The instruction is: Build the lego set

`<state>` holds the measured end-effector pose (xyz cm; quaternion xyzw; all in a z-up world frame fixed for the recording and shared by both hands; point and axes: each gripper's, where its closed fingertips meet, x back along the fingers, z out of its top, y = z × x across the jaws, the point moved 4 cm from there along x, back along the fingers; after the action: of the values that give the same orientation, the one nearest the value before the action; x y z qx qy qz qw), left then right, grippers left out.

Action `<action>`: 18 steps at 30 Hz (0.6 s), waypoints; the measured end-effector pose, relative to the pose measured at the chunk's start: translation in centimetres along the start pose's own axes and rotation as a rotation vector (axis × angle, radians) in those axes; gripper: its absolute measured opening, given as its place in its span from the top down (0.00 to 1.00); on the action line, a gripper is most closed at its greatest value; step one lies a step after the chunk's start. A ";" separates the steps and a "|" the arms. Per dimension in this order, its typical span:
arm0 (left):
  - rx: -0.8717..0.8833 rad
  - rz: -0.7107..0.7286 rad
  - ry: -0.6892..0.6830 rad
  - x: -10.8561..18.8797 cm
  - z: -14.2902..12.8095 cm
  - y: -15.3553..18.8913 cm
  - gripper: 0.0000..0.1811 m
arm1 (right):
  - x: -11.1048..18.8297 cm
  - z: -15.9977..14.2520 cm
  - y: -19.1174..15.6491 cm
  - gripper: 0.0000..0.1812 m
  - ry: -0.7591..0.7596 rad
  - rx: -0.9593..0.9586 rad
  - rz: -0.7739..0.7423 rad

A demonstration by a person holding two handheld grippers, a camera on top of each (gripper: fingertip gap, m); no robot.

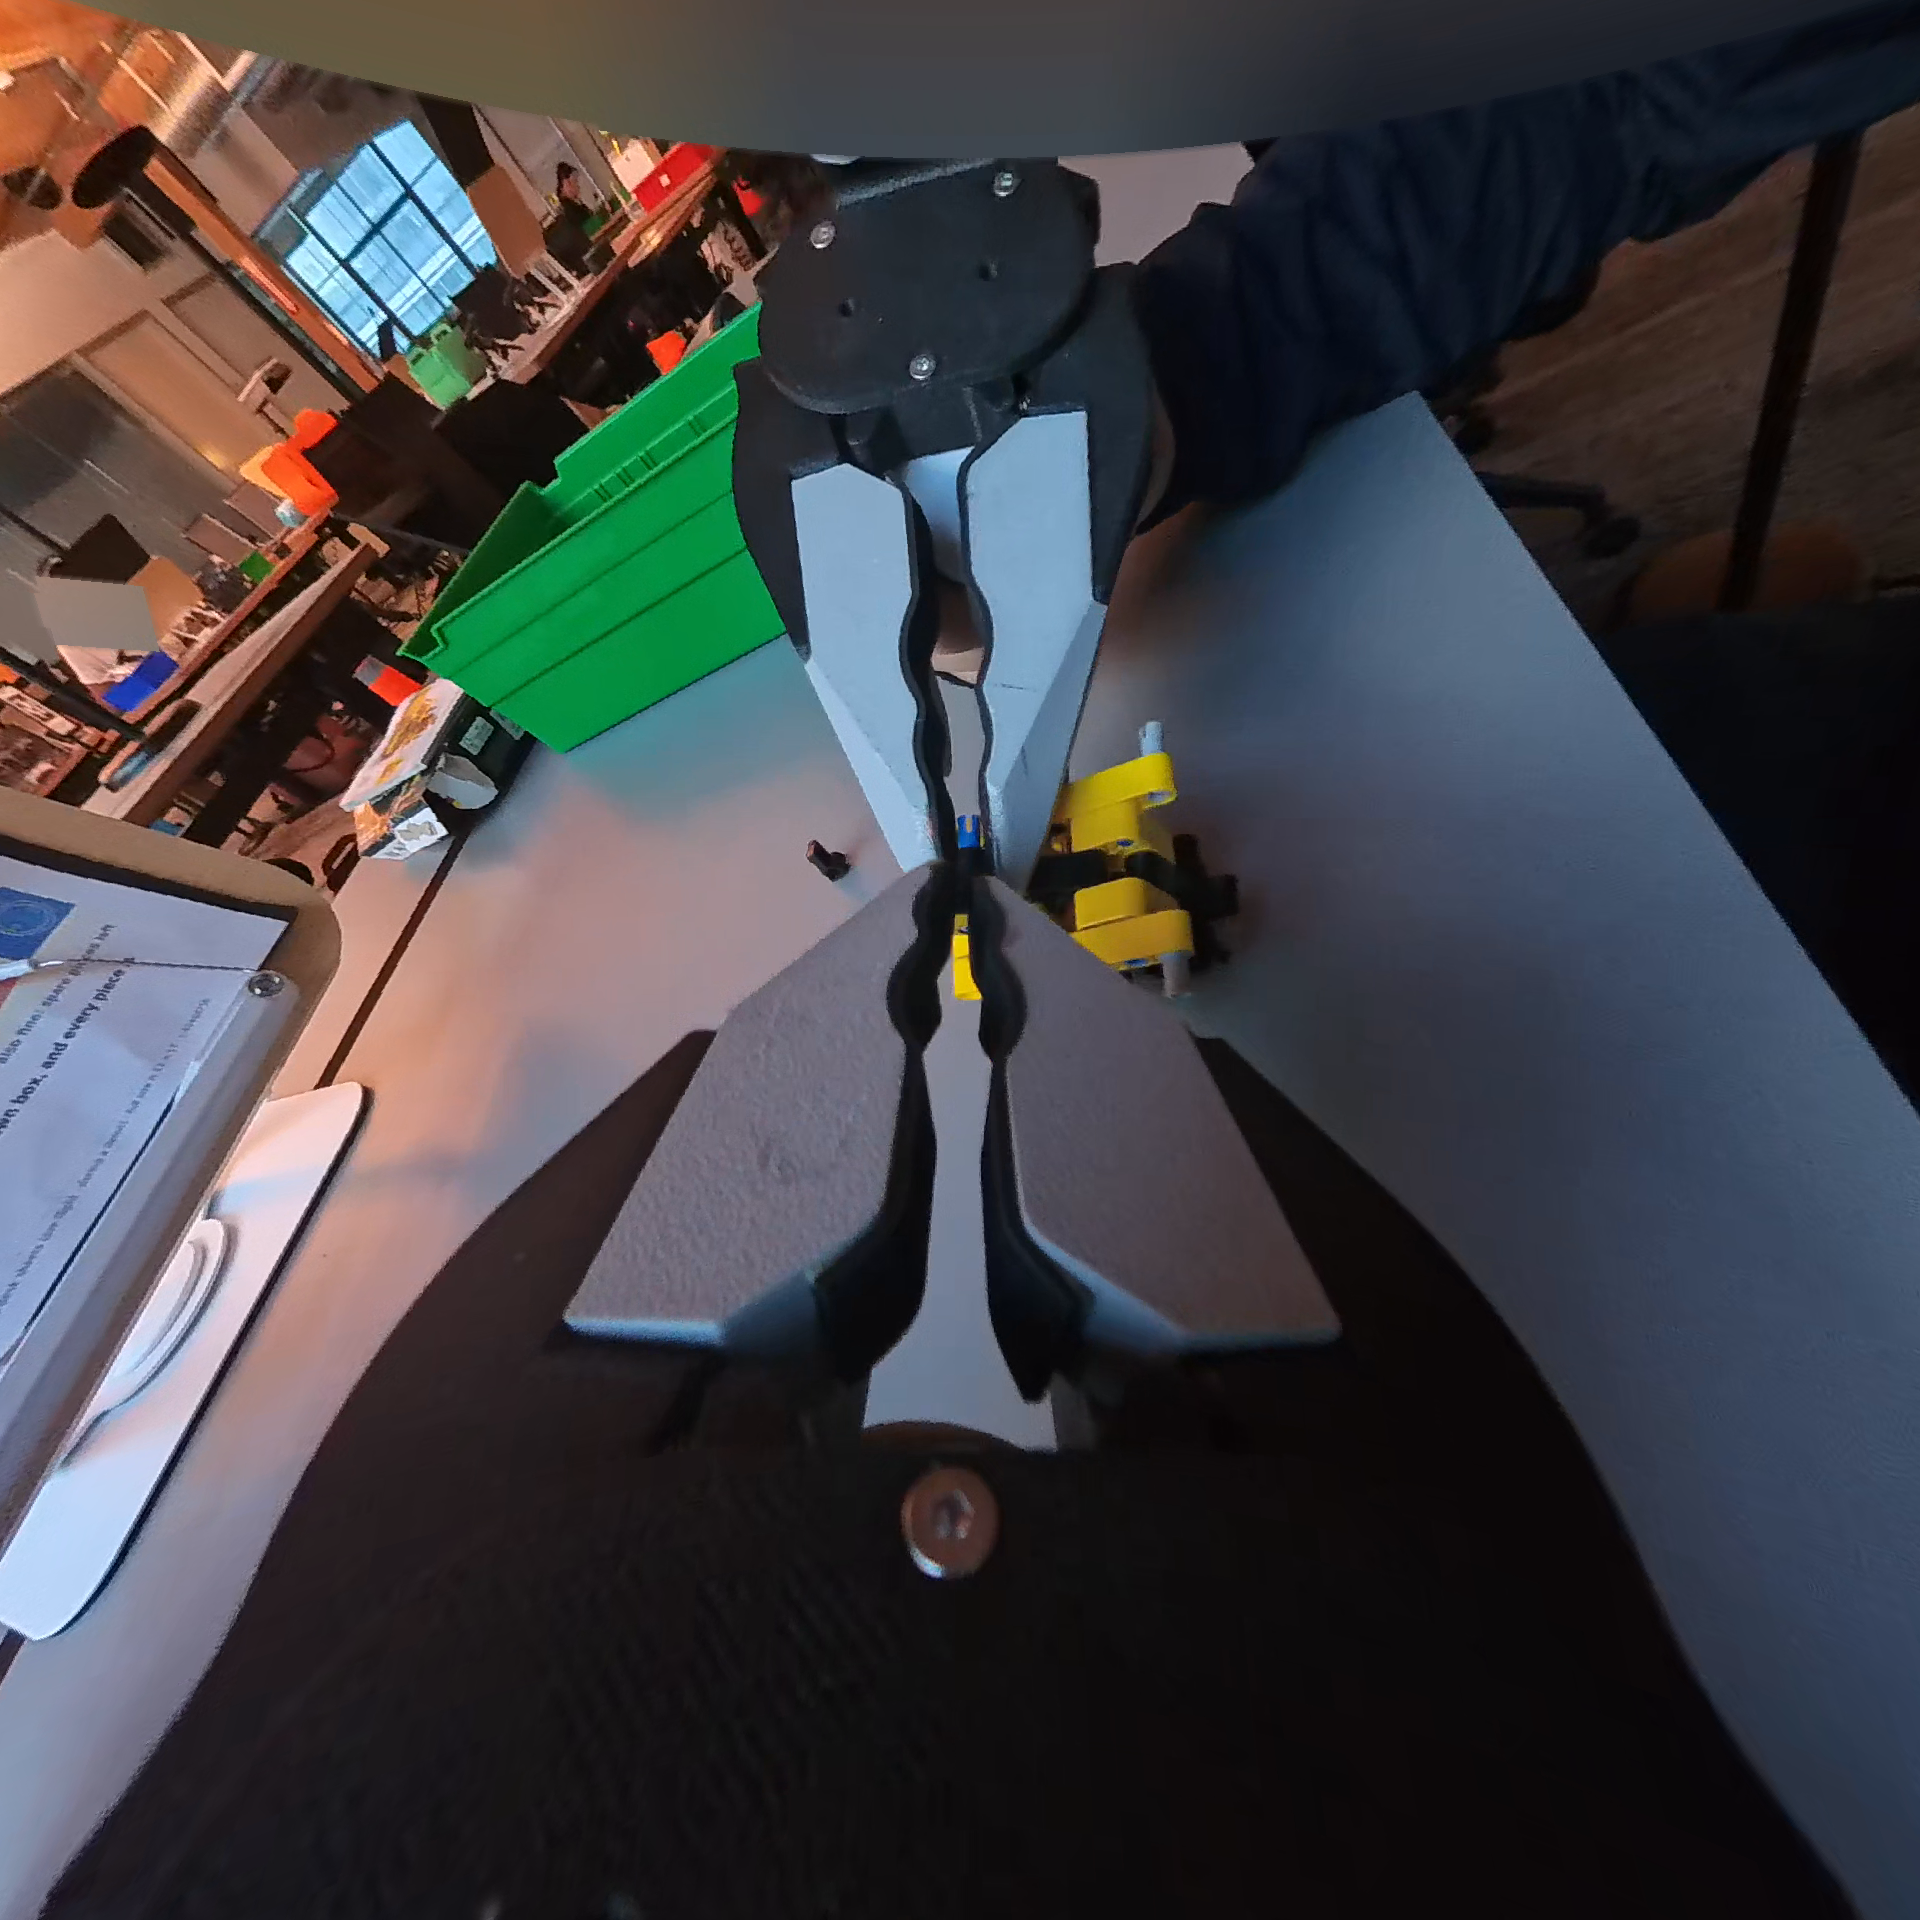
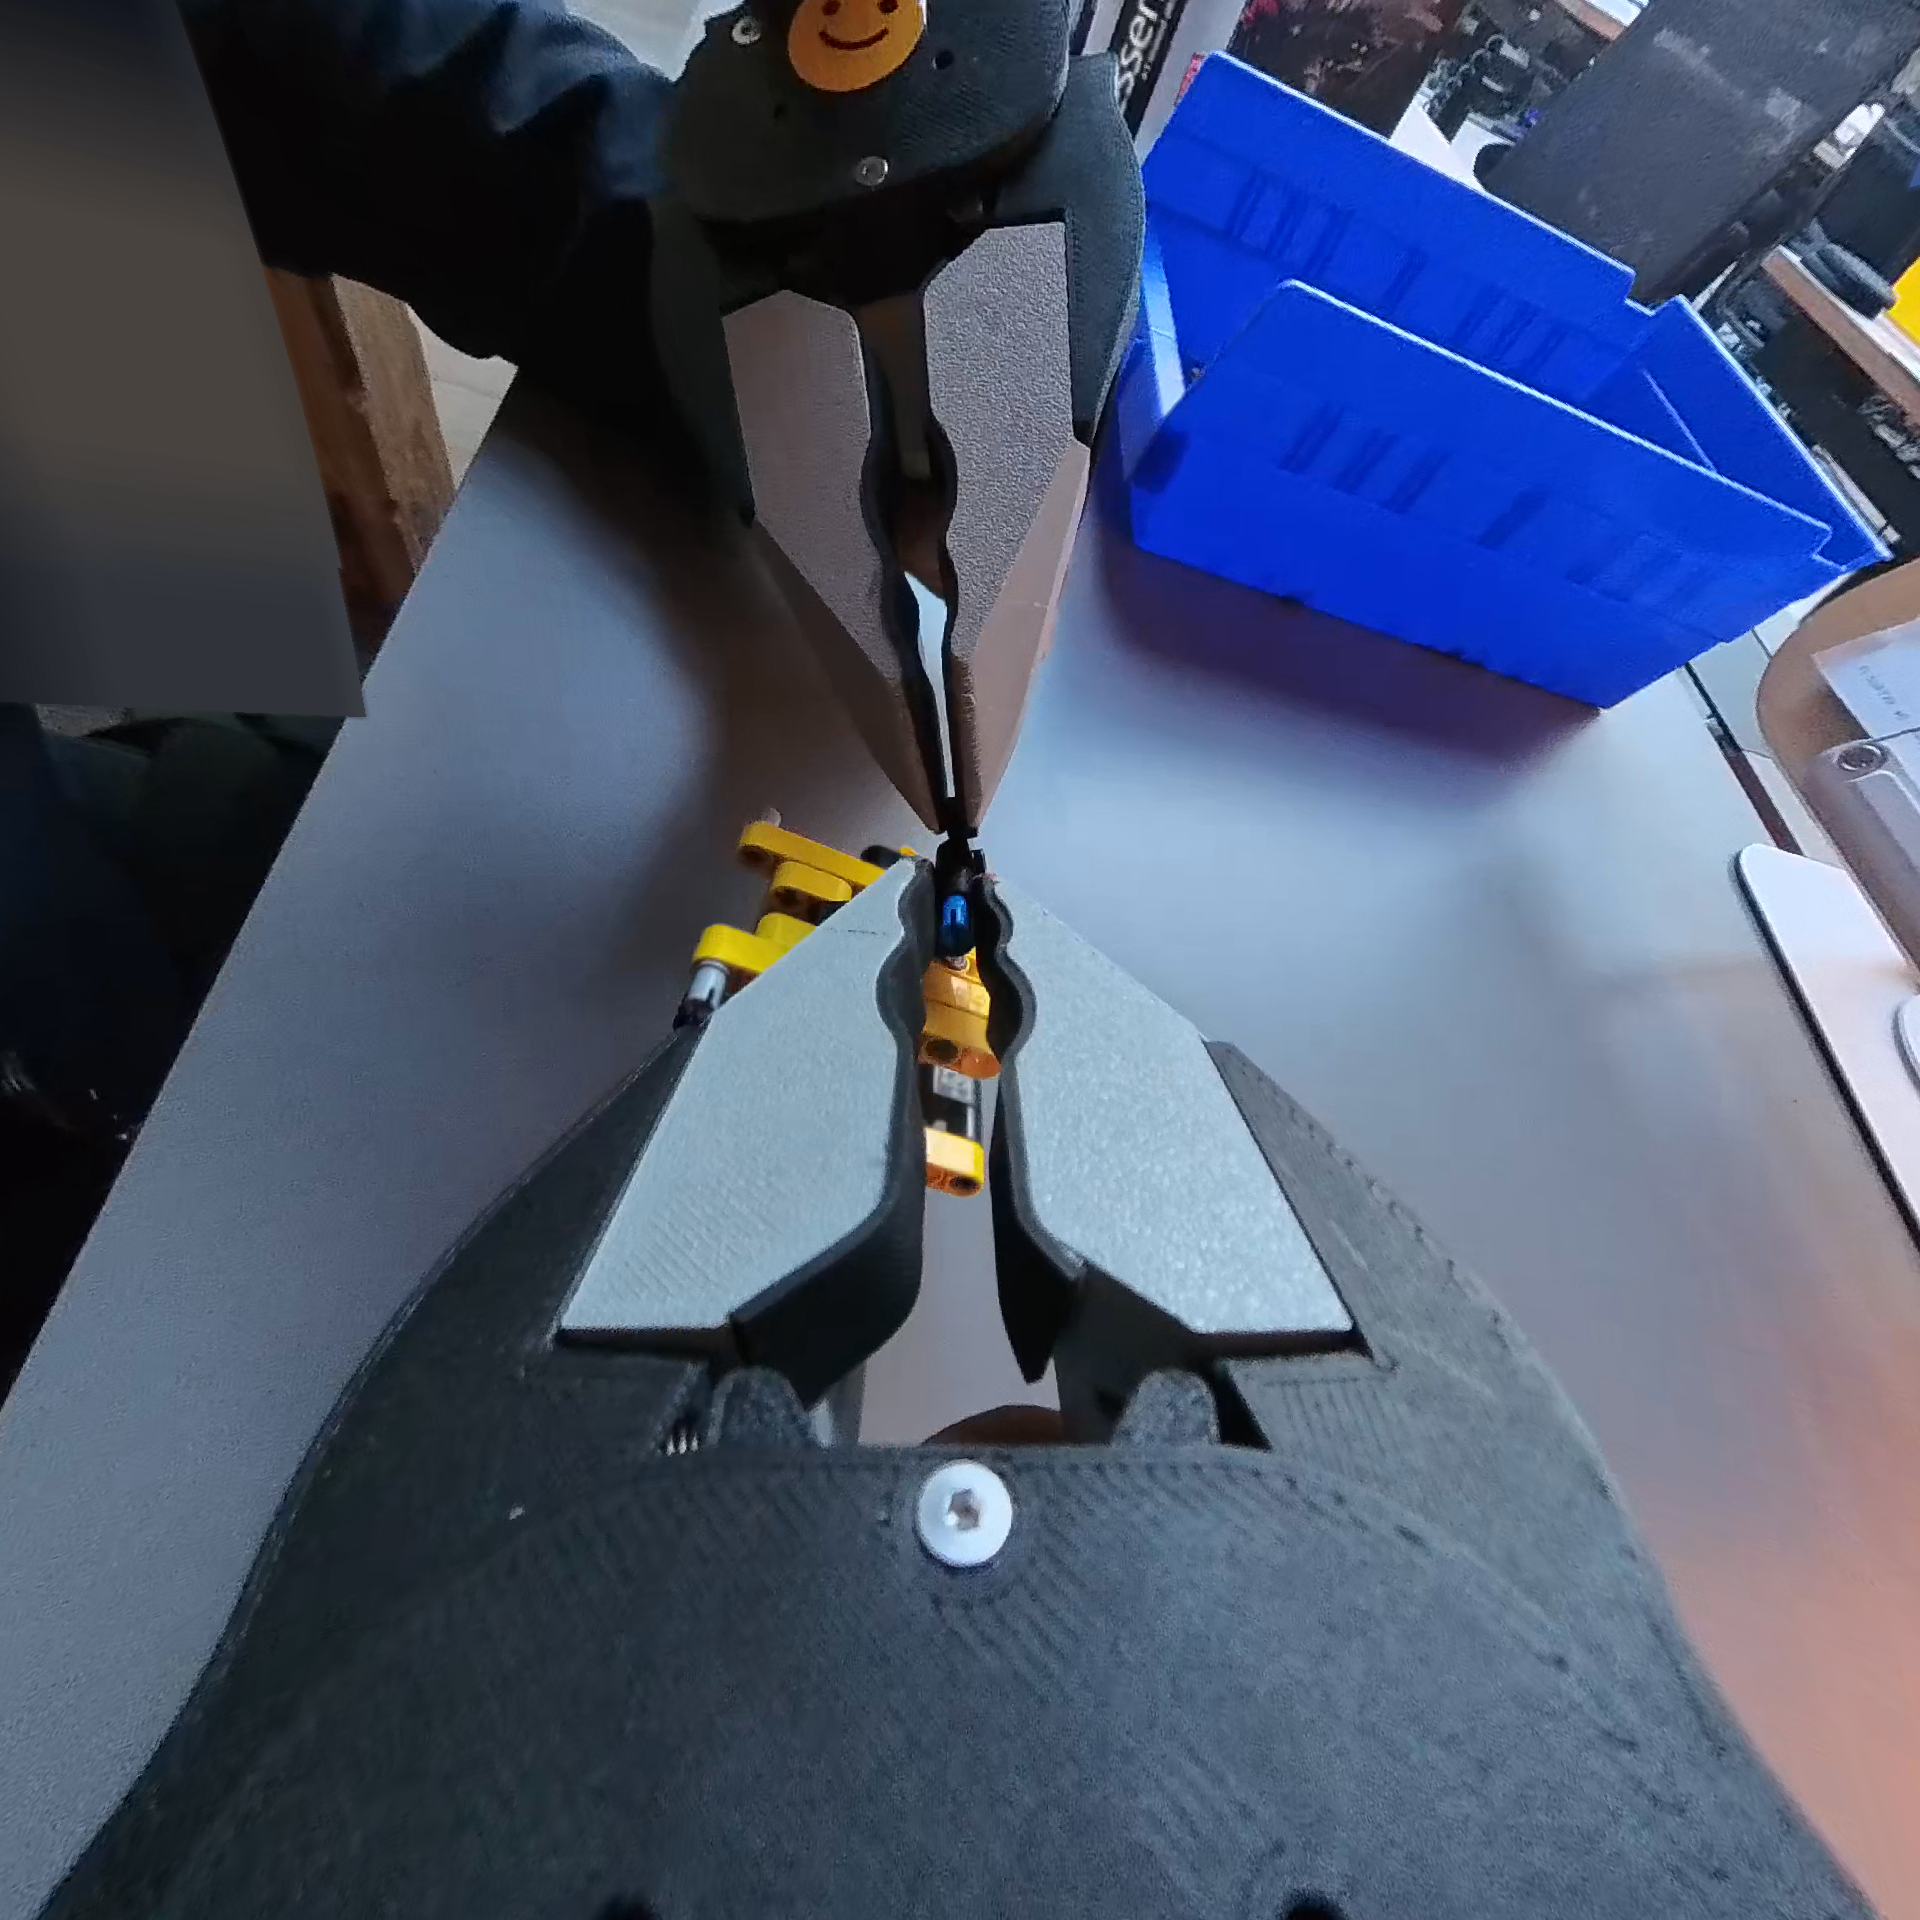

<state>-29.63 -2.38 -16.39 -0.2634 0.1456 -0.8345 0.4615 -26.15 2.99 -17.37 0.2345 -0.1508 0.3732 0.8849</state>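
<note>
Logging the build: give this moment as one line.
left hand-held gripper shut on black pin | right hand-held gripper shut on yellow piece | tips meeting

Left tool and right tool clamped, tips meeting

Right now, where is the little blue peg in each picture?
Left wrist view: the blue peg sits at the centre, where both tongs' tips meet.
Right wrist view: the blue peg is at the centre, just inside this view's own tongs.
Shared landmark: the yellow lego assembly on the table.

Yellow-black lego assembly, blue pin, green bin, blue bin.
</note>
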 end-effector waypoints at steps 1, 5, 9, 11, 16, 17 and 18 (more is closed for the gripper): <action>-0.002 0.001 -0.003 0.1 -0.1 0.0 1.00 | -0.1 0.0 0.0 0.97 0.001 0.001 -0.002; 0.003 -0.002 -0.002 0.2 -0.1 0.0 1.00 | -0.1 0.0 -0.1 0.97 0.005 0.000 -0.008; 0.073 -0.002 0.034 0.1 -0.3 -0.4 1.00 | -0.2 0.0 0.3 0.98 0.027 -0.055 -0.008; 0.129 -0.013 0.071 0.2 -0.3 -0.6 1.00 | -0.2 0.0 0.6 0.97 0.026 -0.082 -0.007; 0.144 -0.004 0.099 0.3 -0.1 -0.7 0.97 | 0.1 -0.1 0.5 0.97 0.016 -0.054 -0.031; 0.140 -0.006 0.083 0.1 -0.3 -0.6 0.96 | 0.1 -0.1 0.4 0.97 0.017 -0.052 -0.025; 0.129 -0.010 0.072 0.0 -0.4 -0.4 0.95 | 0.1 -0.1 0.4 0.97 0.019 -0.052 -0.022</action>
<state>-30.13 -2.15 -16.56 -0.2036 0.1070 -0.8534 0.4678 -26.39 3.30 -17.29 0.2095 -0.1494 0.3617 0.8961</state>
